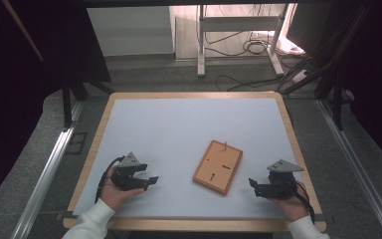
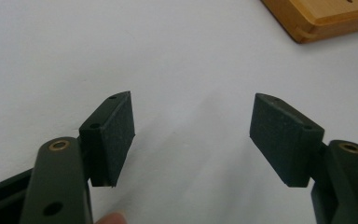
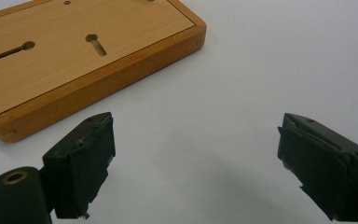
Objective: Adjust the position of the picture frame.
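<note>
Wooden board (image 1: 218, 167) lay between left gripper (image 1: 151, 180) and right gripper (image 1: 251, 183); both jaws gaped, empty. Best approach: grip board's edges squarely.

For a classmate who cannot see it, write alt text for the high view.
A wooden board with keyhole slots lies on a white table. On either side of it a hand holds a gripper, left gripper and right gripper, jaws open, touching nothing.

I see a bench (image 1: 298, 149) with a wooden rim and pale top on grey floor (image 1: 40, 149). Metal rails (image 1: 45, 174) run along it left and right. At the far side stands a white frame (image 1: 238, 25) among loose cables (image 1: 248, 47), brightly lit. Dark curtains (image 1: 10, 89) close both sides.
</note>
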{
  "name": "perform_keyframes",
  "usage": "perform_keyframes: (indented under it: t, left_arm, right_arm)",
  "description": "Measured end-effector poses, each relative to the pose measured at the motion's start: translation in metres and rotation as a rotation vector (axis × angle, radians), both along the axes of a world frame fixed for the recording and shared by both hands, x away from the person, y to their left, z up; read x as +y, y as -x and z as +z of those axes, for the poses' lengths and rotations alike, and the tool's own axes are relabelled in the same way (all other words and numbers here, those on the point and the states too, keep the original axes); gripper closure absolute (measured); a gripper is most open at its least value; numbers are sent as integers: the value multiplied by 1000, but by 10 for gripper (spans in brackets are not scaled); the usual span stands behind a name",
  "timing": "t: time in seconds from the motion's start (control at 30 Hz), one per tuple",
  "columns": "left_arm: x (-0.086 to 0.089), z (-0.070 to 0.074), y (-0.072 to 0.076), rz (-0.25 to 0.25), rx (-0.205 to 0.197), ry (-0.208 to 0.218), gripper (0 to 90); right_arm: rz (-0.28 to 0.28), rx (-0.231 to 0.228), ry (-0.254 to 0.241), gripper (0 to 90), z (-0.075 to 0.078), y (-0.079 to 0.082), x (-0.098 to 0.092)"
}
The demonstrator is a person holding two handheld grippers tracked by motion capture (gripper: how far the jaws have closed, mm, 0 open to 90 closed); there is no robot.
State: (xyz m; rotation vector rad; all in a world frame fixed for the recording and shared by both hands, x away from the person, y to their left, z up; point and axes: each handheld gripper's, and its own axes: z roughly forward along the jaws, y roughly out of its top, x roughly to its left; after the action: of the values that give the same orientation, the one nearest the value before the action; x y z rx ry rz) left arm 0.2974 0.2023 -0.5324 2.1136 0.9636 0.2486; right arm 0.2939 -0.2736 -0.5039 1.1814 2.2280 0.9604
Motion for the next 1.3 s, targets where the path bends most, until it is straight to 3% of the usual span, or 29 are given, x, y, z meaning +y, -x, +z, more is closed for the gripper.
perform_keyframes:
  t: [0.3,0.73,1.3]
  left_arm:
    - [2,2,1,1,-13,3,301]
    - [4,1,-1,-3,-12,5,300]
    - [3,0,-2,-6,-15,-4,298]
  right_arm:
    - [-1,-12,-7,134,0,5,0]
    - [1,15,-6,166,-2,2,0]
    - [49,-5,-21,219,12,-5,12]
